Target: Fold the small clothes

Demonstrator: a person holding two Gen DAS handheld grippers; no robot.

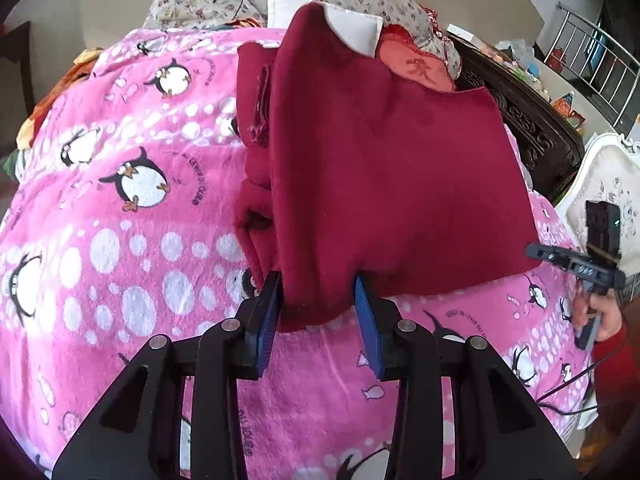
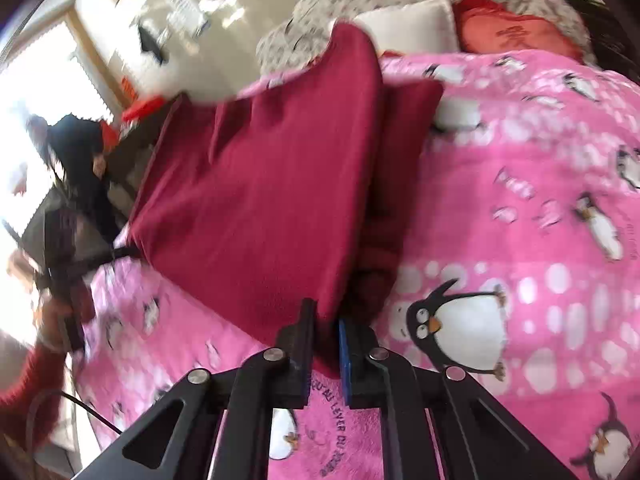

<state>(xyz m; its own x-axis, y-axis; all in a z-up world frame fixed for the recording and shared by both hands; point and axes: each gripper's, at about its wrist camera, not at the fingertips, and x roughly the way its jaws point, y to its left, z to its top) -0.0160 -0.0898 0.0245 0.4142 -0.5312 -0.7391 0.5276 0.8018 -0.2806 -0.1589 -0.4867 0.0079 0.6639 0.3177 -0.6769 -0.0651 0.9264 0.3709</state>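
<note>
While both grippers are biting the near hem of the garment [image 1: 384, 168], we are keeping its long axis running away from us across the blanket [image 1: 120, 208]. Our left gripper [image 1: 318, 312] is part-closed around a thick bunched corner, and our right gripper [image 2: 325, 344] is nearly shut, pinching the other corner, so both hands are sitting equally near.

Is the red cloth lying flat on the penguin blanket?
No, the red cloth is lifted off the penguin blanket, pinched at its corners by both grippers.
</note>
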